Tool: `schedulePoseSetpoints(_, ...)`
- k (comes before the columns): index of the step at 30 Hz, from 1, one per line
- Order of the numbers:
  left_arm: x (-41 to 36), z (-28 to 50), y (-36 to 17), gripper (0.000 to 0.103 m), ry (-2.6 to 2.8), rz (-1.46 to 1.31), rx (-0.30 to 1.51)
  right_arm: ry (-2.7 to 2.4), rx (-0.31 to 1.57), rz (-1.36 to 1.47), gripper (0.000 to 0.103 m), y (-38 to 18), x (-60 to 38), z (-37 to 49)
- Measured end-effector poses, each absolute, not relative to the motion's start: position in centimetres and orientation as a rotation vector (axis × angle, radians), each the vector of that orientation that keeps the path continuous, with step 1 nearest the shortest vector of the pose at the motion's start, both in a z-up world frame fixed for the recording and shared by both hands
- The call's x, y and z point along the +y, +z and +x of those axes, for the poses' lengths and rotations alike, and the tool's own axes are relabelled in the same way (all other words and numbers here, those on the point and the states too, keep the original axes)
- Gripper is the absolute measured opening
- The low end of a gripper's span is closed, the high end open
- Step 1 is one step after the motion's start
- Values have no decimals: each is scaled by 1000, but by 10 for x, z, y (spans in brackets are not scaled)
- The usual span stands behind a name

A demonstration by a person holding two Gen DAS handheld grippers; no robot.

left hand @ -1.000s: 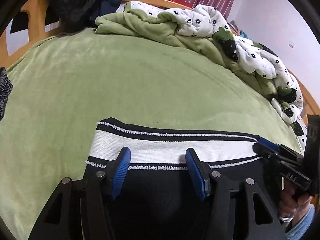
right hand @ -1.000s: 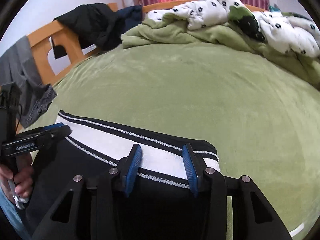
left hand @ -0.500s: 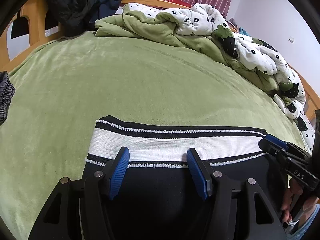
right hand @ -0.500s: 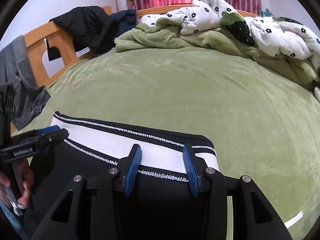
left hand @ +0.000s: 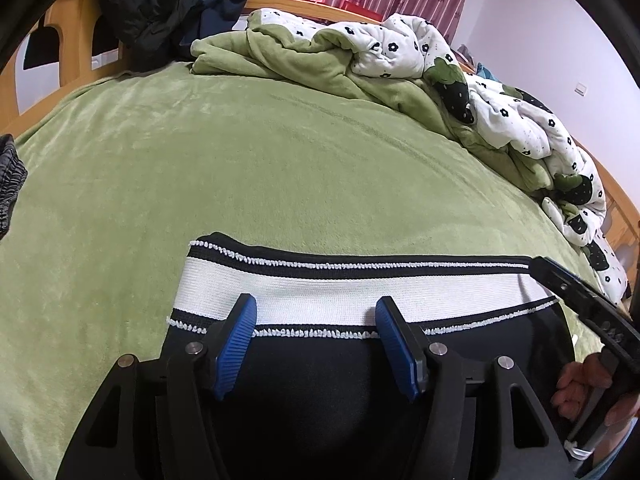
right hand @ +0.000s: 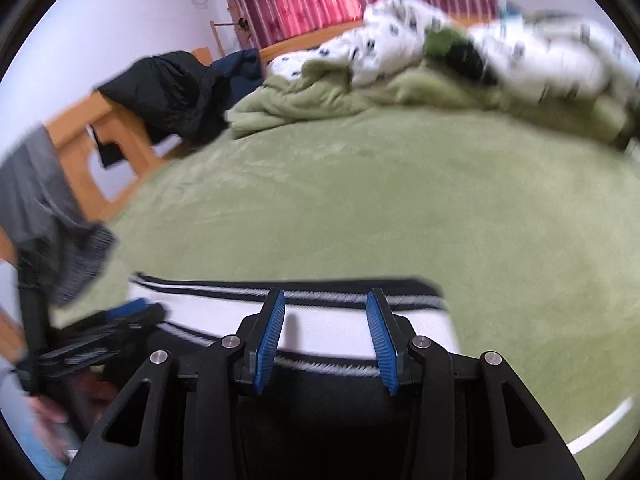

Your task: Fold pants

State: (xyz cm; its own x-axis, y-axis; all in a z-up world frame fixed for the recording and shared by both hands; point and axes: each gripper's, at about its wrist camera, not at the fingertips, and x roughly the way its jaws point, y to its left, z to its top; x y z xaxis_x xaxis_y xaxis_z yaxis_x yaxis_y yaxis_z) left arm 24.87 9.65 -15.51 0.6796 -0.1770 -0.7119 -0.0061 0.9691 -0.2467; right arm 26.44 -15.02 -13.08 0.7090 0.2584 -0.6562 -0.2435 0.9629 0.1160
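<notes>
Left wrist view shows the pants (left hand: 320,392) low in frame on the green bed (left hand: 280,168); left claw (left hand: 316,332) and right claw (right hand: 326,330) both gape open, holding nothing. Closing unevenly could skew the waistband (left hand: 320,292).

Ahead of both grippers the green bedspread (left hand: 280,168) lies bare across the whole middle of the bed, open room from the pants' waistband (left hand: 352,292) up toward the headboard (left hand: 288,0). A rumpled quilt (left hand: 420,76) heaps along the far edge and runs down the right side, closing that flank. A black jacket (left hand: 144,12) hangs over the wooden bed frame (right hand: 116,148) at the far left corner, and a grey garment (right hand: 44,216) drapes over the left side. The two tools sit near each other over the waistband, each crowding the other's inner side.
</notes>
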Motion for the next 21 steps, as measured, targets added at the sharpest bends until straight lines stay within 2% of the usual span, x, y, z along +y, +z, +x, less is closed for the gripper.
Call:
schedulePoseSetpoints(2,95,249,-155,66,-108,-230,824,297,780,27,51,-136,-150,270)
schedulePoseSetpoints(4,92,250,-155,66,-107,-219,828,283,860,13,51,-144,-148,280)
schedulePoseSetpoints(10,99,247,-150,66,-182,-192,909,272,885,-65,51,-134,-153,266)
schedulePoseSetpoints(15,101,201,-151,69,-206,-146,957,288,919,-113,51,-136,-169,210)
schedulePoseSetpoints(21,118,115,-156,69,-285,-246,967,290,897,-53,53,-147,-198,129)
